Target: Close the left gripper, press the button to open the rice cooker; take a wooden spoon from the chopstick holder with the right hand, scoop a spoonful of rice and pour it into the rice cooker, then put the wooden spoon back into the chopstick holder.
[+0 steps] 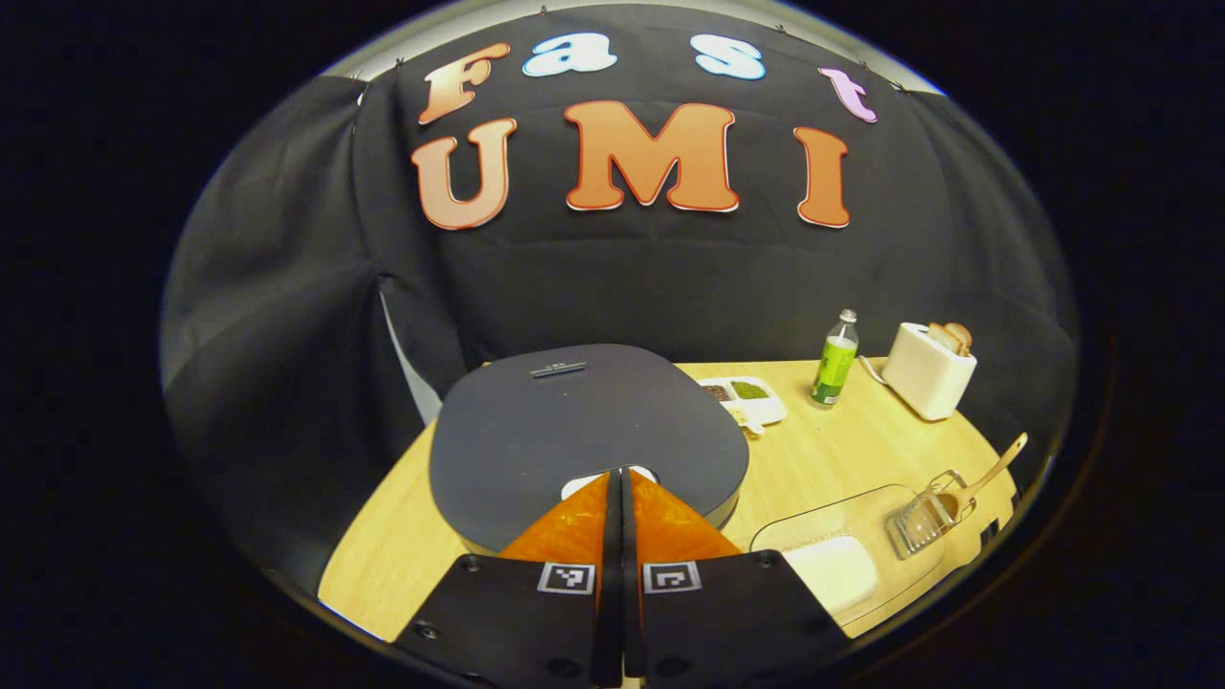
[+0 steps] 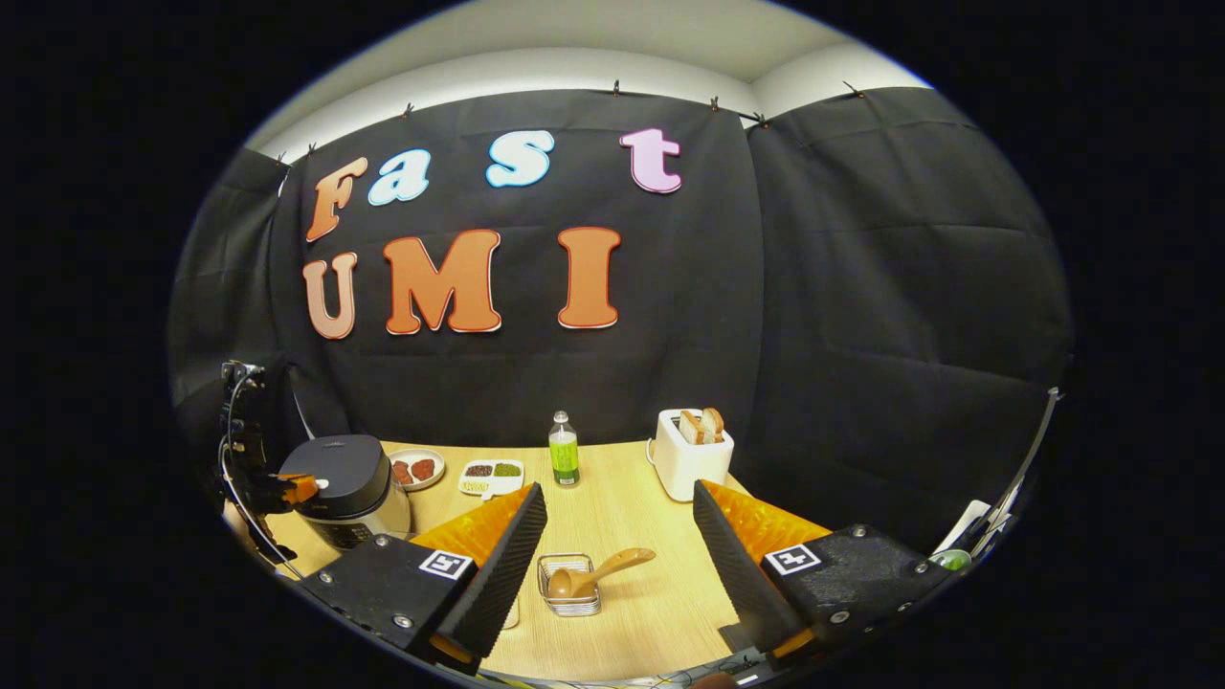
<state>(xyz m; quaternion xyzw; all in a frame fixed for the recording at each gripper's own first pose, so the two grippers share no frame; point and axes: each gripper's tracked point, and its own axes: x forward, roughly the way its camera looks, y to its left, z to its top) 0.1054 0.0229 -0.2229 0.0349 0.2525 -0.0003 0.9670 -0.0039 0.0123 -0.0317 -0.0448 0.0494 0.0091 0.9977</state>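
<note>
Rice cooker point(image 1: 584, 421): biggest item; lid down, looks heavy + stiff, won't slide under a push. White button point(image 1: 586, 481) at lid's 6 o'clock edge.
Rice tray point(image 1: 842, 555): clear, rigid, prob light; at 4 o'clock from cooker.
Chopstick holder point(image 2: 568, 584): small wire basket, light, may tip.
Wooden spoon point(image 2: 603, 569): stiff, light, dry grip; handle leans to 2 o'clock, take mid-handle.
Left gripper point(image 1: 620, 478): fingers pressed together, tips at button.
Right gripper point(image 2: 620, 522): spread wide, holder between fingers, no contact.

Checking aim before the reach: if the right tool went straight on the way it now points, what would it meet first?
Probably the wooden spoon leaning in the wire chopstick holder, which sit between the open right tool's fingers; depth is unclear.
</note>
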